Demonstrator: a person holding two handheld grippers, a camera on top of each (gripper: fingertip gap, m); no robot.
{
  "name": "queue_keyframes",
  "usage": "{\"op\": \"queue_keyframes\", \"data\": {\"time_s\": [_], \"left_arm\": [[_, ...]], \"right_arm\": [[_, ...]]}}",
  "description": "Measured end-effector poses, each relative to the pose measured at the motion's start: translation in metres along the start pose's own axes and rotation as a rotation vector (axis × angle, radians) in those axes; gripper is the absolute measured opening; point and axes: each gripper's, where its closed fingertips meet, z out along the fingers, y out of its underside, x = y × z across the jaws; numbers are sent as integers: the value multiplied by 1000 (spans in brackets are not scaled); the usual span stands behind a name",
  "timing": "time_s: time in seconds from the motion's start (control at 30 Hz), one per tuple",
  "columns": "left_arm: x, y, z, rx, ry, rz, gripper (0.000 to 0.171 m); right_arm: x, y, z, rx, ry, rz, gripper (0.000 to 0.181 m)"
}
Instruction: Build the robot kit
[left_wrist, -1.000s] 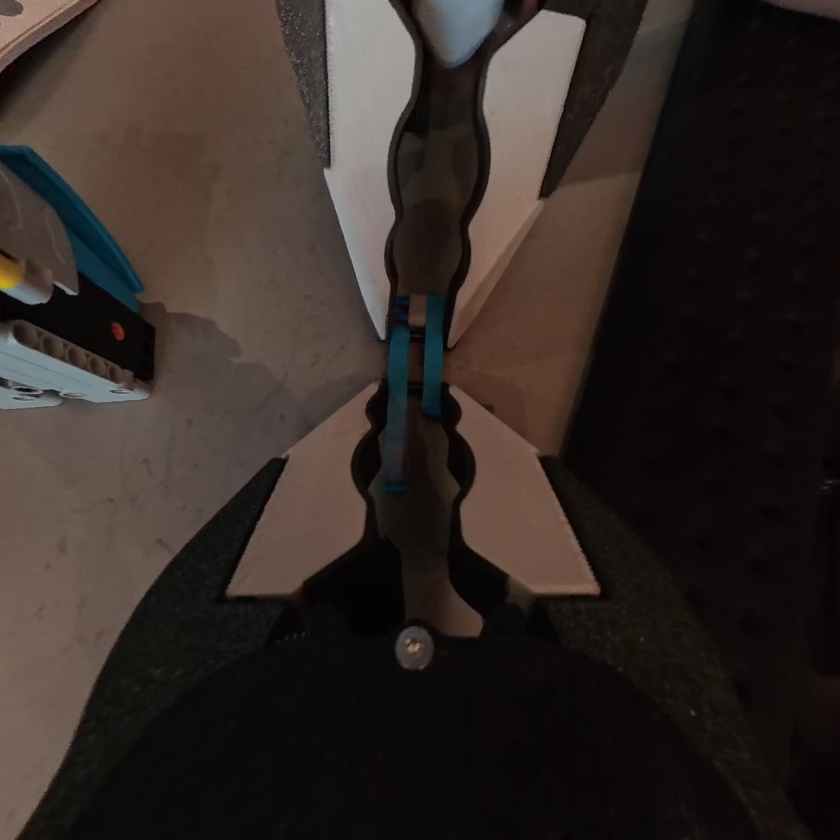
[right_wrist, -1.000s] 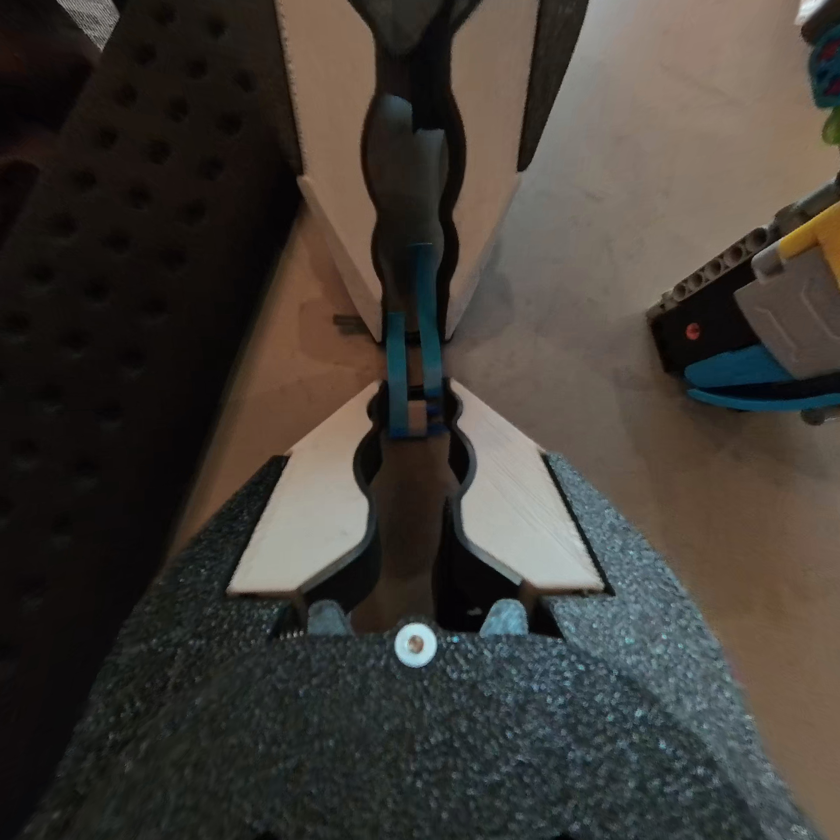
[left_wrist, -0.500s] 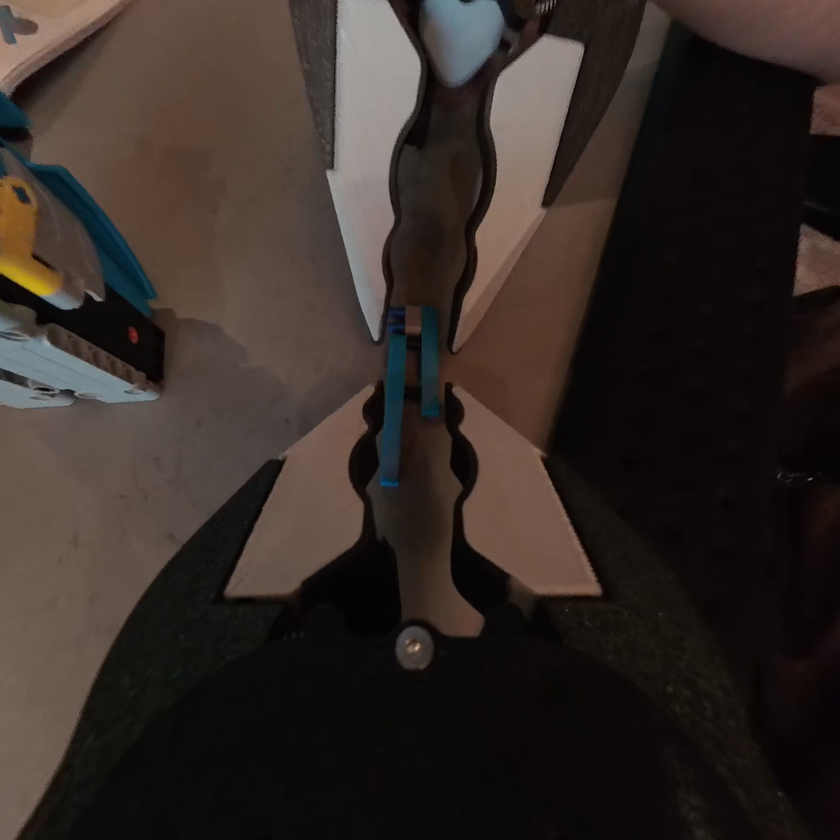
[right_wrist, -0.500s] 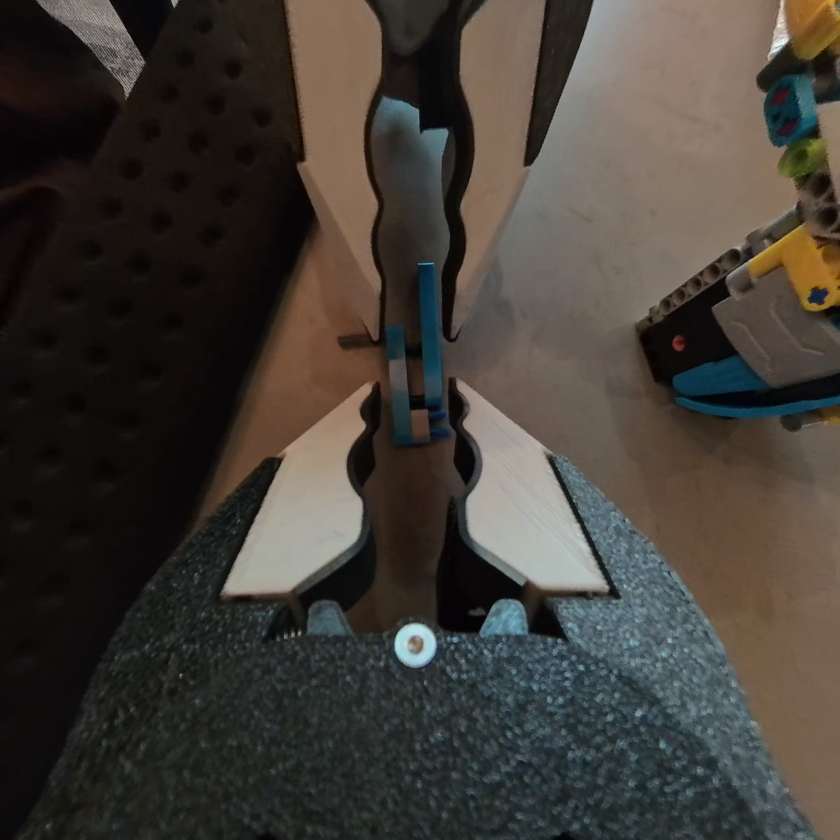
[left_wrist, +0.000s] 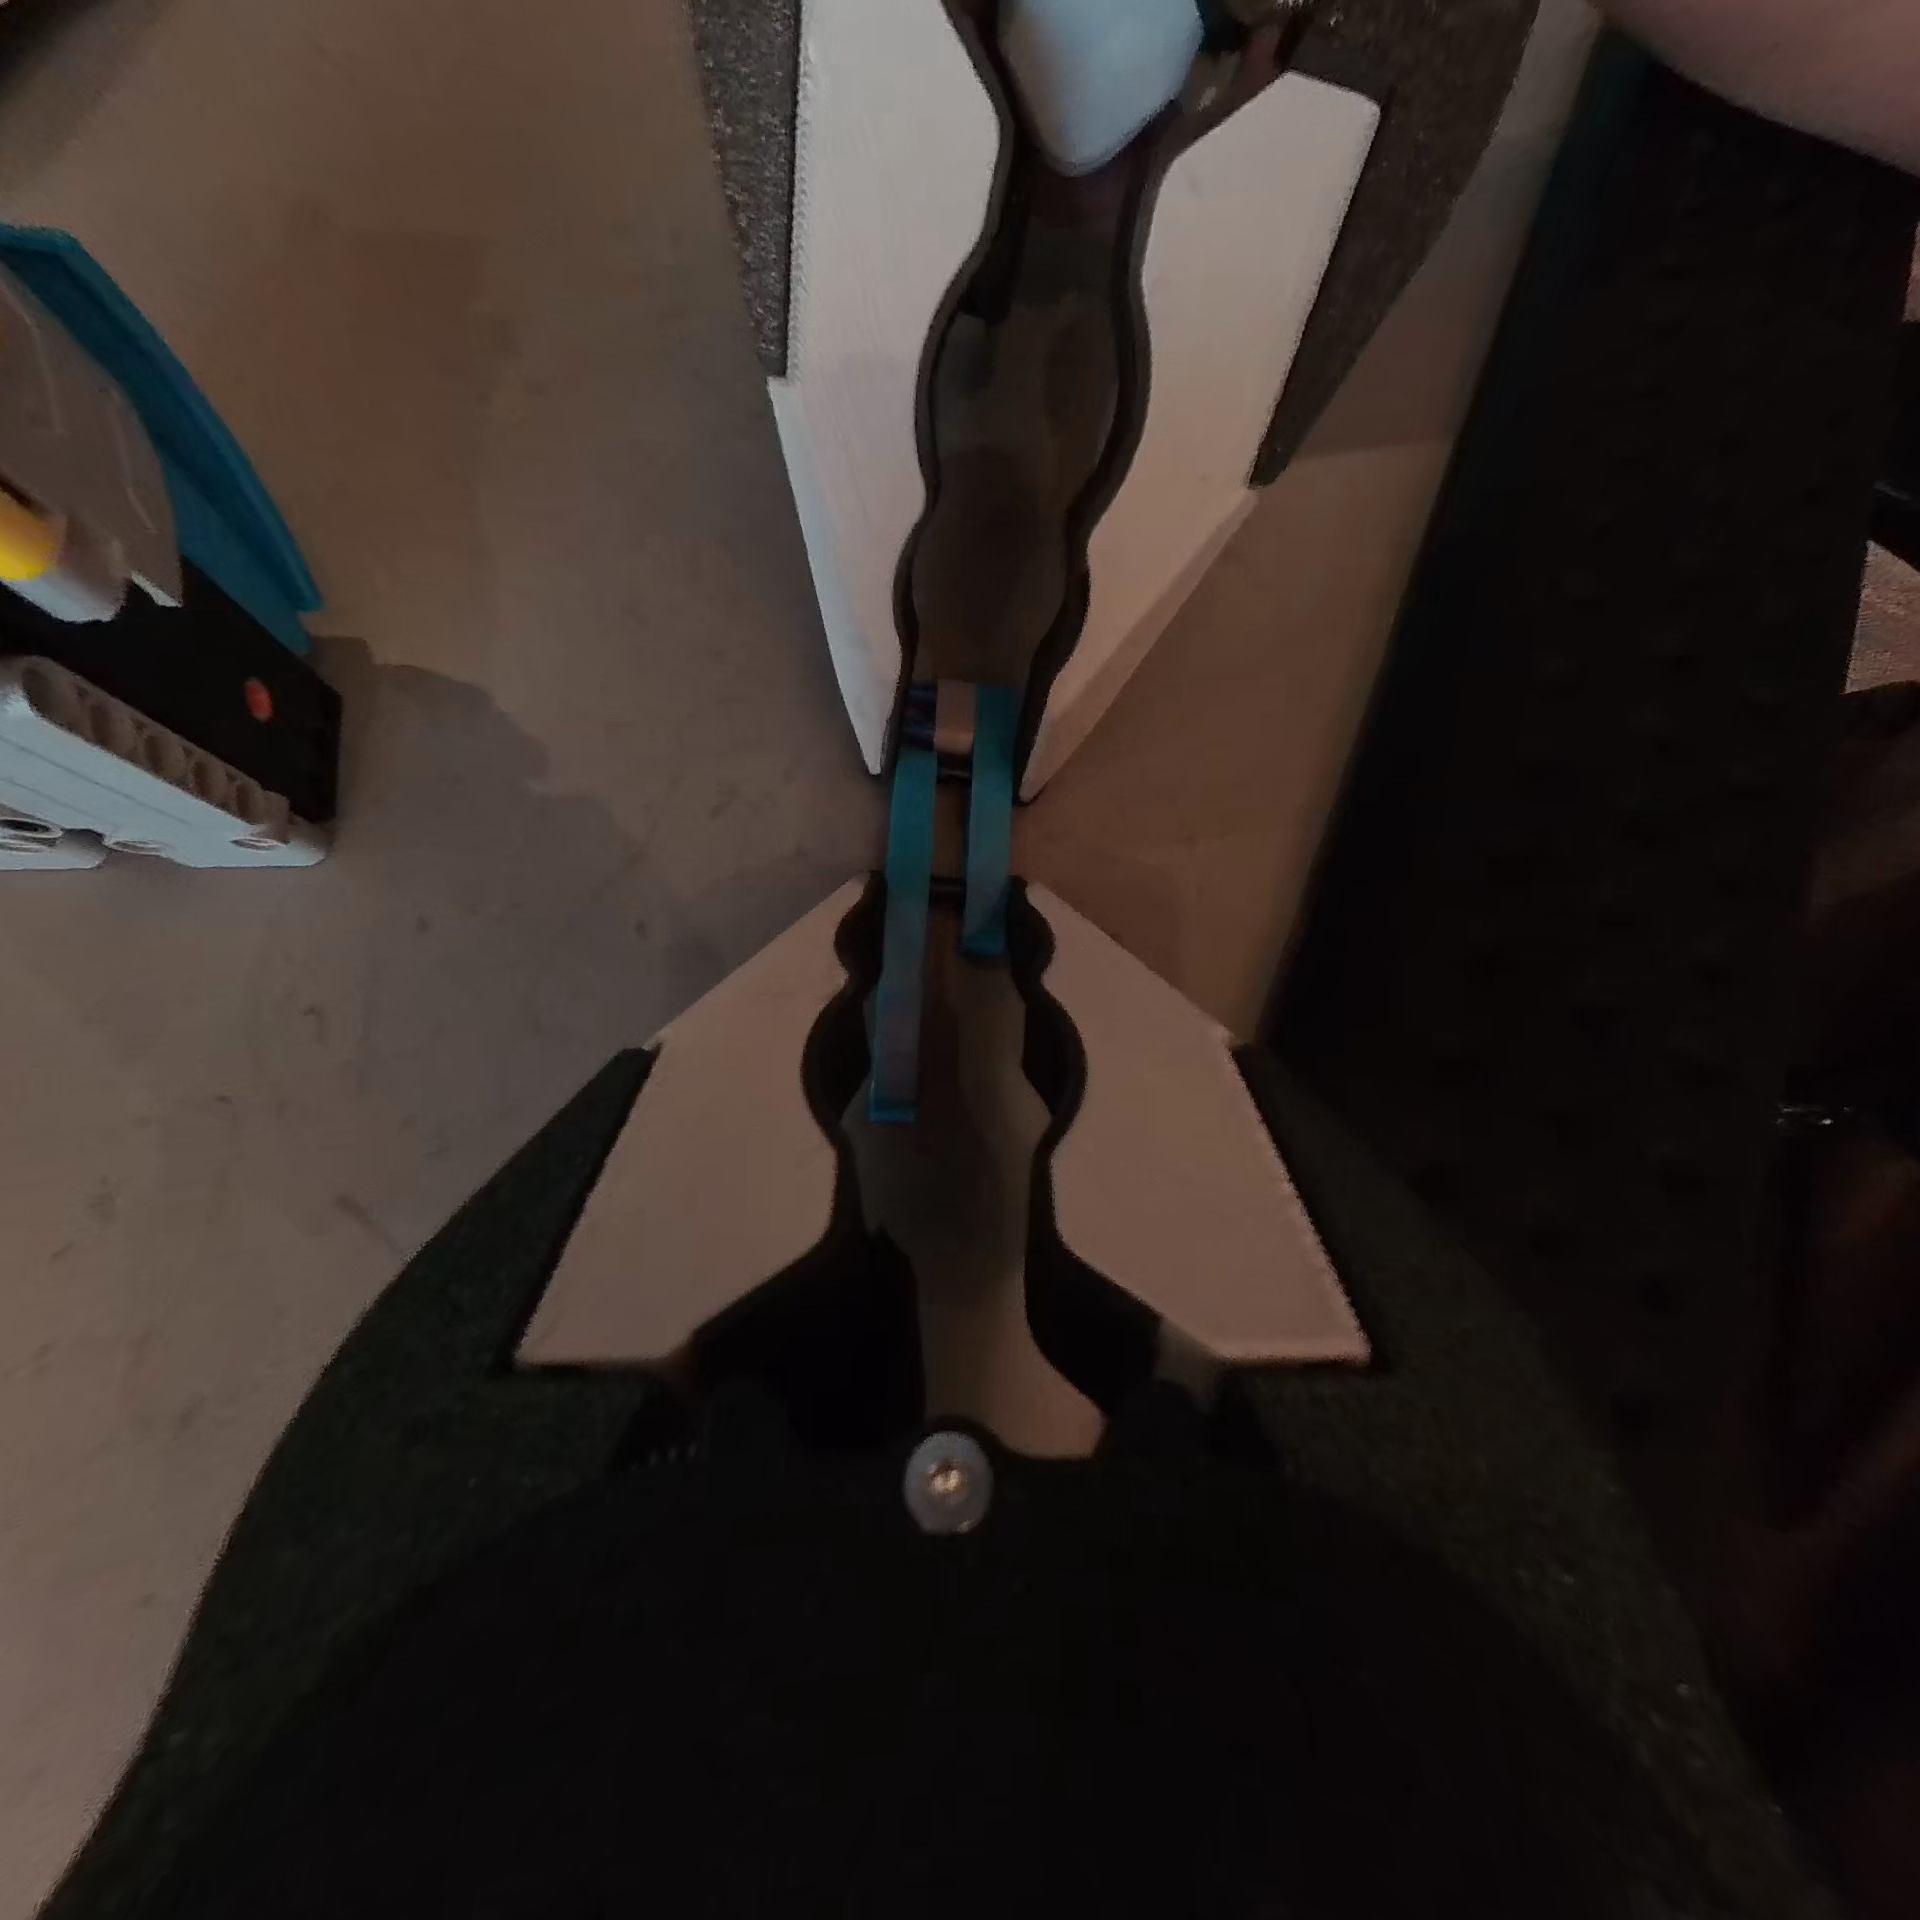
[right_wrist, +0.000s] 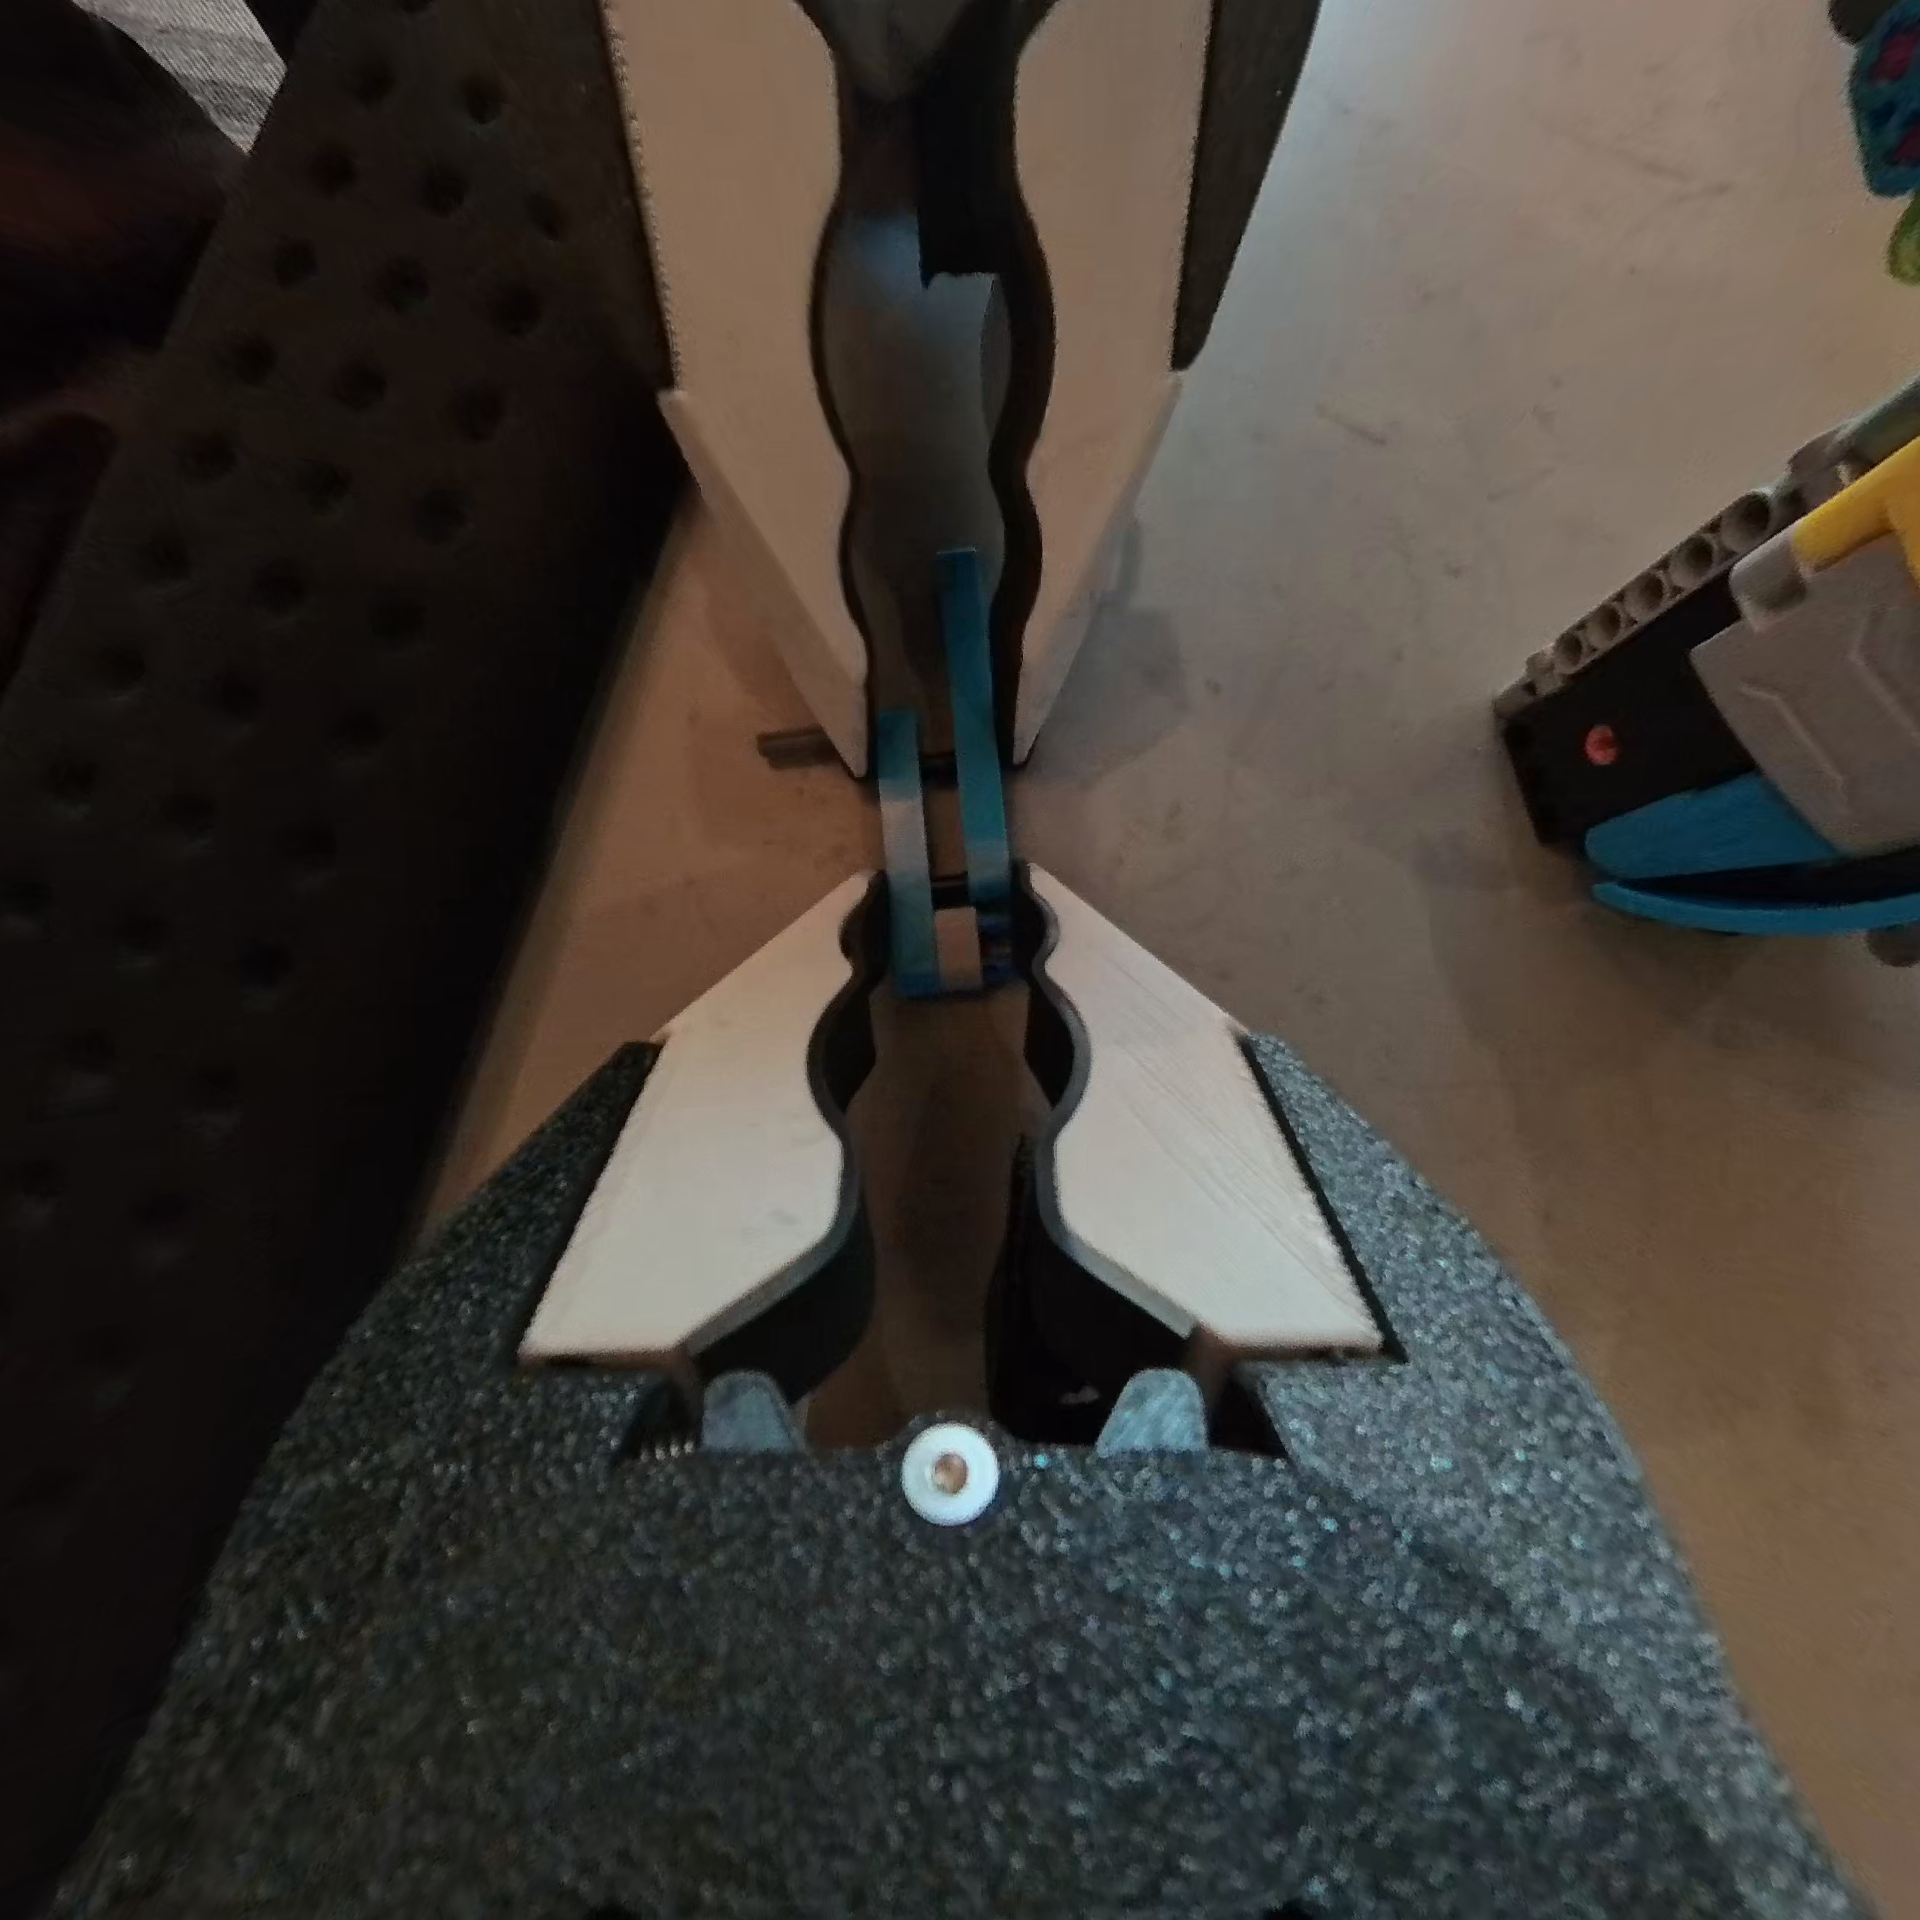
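Note:
A small blue piece (left_wrist: 902, 935), two thin blue beams joined by black pins, hangs just above the tan table (left_wrist: 468, 416). My left gripper (left_wrist: 951, 894) is shut on its near end. My right gripper (left_wrist: 951, 774) comes in from the top of the left wrist view, tip to tip with it, and grips the far end. In the right wrist view my right gripper (right_wrist: 951, 883) is shut on the blue piece (right_wrist: 909, 883), and my left gripper (right_wrist: 940, 769) faces it from above, holding the longer beam.
A brick-built model (left_wrist: 156, 748) in black, grey, blue and yellow stands on the table at the left; it shows on the right in the right wrist view (right_wrist: 1714, 727). A black perforated mat (right_wrist: 260, 623) runs along the table edge. A small dark pin (right_wrist: 784, 746) lies on the table. My two grippers' fingertips are within a few centimetres of each other.
Both grippers keep their hold on the blue piece. The pair has wobbled slightly, so the model and the mat have shifted a little in both views.

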Motion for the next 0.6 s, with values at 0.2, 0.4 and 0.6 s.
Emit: {"op": "queue_keyframes", "data": {"time_s": [0.2, 0.4, 0.6], "left_arm": [[0, 0, 1, -9, -40, 42, 22], [-2, 0, 1, -18, -40, -1, 21], [-2, 0, 0, -15, -19, -54, 20]], "right_arm": [[1, -1, 0, -11, 2, 25, 23], [-1, -1, 0, -33, 15, -26, 23], [-1, -1, 0, -54, 37, -30, 22]]}}
